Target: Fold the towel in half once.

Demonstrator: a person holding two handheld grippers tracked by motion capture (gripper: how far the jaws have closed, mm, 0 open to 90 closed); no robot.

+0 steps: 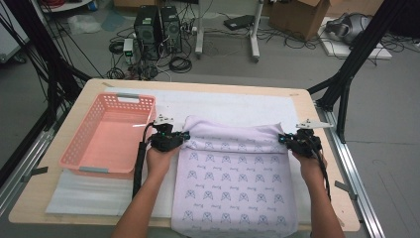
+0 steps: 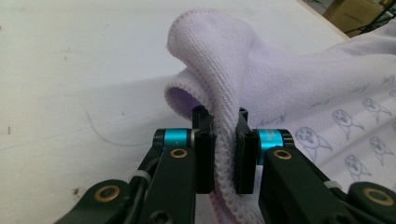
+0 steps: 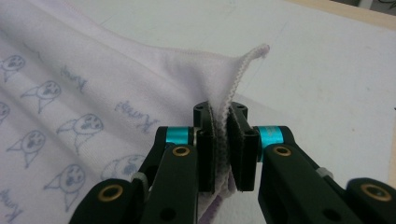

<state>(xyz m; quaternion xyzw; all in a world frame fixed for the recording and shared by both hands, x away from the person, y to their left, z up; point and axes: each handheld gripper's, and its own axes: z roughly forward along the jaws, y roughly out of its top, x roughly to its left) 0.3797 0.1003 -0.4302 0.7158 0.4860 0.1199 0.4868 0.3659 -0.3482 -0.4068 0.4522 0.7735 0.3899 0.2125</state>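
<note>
Lilac towel (image 1: 233,173) spread on desk (image 1: 59,208), far edge folded over toward the person. Left gripper (image 1: 184,137) jaws clenched on its far left corner, right gripper (image 1: 282,139) jaws clenched on far right corner; hem runs between pads. Pink basket (image 1: 81,144) just left.

- Soft, even light is falling from overhead, keeping the table (image 1: 297,99) bright and the floor beyond it duller.
- Faint shadows are lying under the basket (image 1: 111,134) and the forearms.
- The white mat (image 2: 70,70) is glaring slightly, nearly washing out.
- The high view is looking soft and grainy, its edges bowing a little.
- Close up, the towel (image 2: 224,60) is showing crisp weave, while distant corners are blurring.
</note>
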